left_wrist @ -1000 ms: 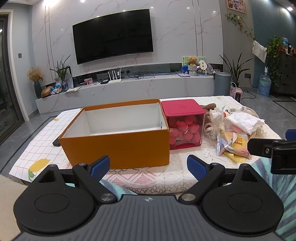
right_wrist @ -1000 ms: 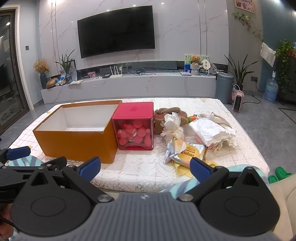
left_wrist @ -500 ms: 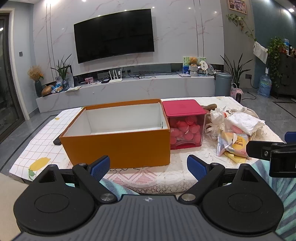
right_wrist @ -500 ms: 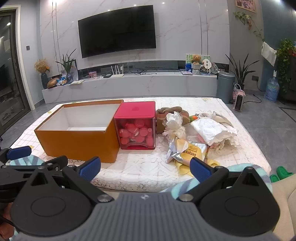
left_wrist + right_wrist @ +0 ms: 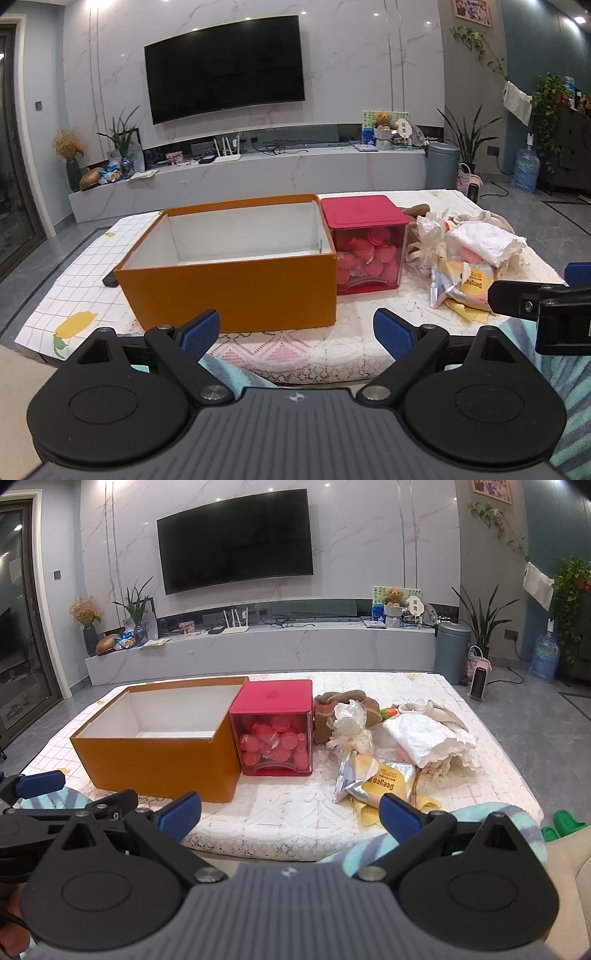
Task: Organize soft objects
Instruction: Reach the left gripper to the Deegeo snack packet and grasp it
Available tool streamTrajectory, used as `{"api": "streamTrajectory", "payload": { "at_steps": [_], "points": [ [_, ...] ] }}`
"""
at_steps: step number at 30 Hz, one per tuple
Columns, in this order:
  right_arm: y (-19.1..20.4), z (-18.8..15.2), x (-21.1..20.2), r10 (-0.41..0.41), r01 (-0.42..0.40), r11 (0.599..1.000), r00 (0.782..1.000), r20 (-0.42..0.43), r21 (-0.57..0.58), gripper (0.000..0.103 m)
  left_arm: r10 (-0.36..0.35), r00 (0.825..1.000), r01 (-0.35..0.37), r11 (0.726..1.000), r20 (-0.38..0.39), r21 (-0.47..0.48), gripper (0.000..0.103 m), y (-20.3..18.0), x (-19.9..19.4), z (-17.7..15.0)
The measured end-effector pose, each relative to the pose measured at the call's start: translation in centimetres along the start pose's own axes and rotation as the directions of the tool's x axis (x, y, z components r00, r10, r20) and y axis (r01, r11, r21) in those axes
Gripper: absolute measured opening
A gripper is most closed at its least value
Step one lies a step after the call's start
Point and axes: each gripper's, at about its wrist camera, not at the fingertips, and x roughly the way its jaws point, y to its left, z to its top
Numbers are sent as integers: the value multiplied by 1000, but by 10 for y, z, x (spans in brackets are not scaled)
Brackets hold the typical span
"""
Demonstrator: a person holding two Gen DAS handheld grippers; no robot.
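Note:
An open orange box (image 5: pixel 236 284) (image 5: pixel 159 764) with a white inside stands on the low table, nothing visible in it. To its right is a red-lidded clear container (image 5: pixel 365 251) (image 5: pixel 275 734) of pink caps. Right of that lies a heap of soft things: a white frilled cloth (image 5: pixel 424 738) (image 5: pixel 484 240), a crinkled clear bag (image 5: pixel 351 723), a yellow snack packet (image 5: pixel 380 779) (image 5: pixel 465 284) and a brown plush (image 5: pixel 343 701). My left gripper (image 5: pixel 295 330) and right gripper (image 5: pixel 290 812) both hang open before the table's near edge, holding nothing.
The table wears a white lace cloth (image 5: pixel 280 812) and a checked cloth (image 5: pixel 74 291) at the left. A small dark object (image 5: pixel 110 281) lies left of the box. A striped teal fabric (image 5: pixel 443 823) lies under the grippers. A TV wall and a long console (image 5: pixel 258 646) stand behind.
Both views have crept slightly forward and upward toward the table; nothing on the table has moved, and both grippers stay open.

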Motion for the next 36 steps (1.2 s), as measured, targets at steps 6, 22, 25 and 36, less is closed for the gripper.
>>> {"api": "streamTrajectory", "payload": {
  "at_steps": [6,22,25,36],
  "points": [
    [-9,-2,5,5,-5,1000,1000,-1,-10,100,-67,998,66,996,16,59,102,-12,4,3],
    [-99,20,86,-130,130,991,980,-154,-6,66,-366,921,375,925,-132,56,69,-69,87,39],
    [-114,25,107,-178,178,984,964,-195,-18,63,-409,900,421,906,-147,55,83,-83,107,45],
    [-155,32,183,-167,195,980,924,-343,47,45,-519,812,537,844,-266,-6,87,-120,186,58]
  ]
}}
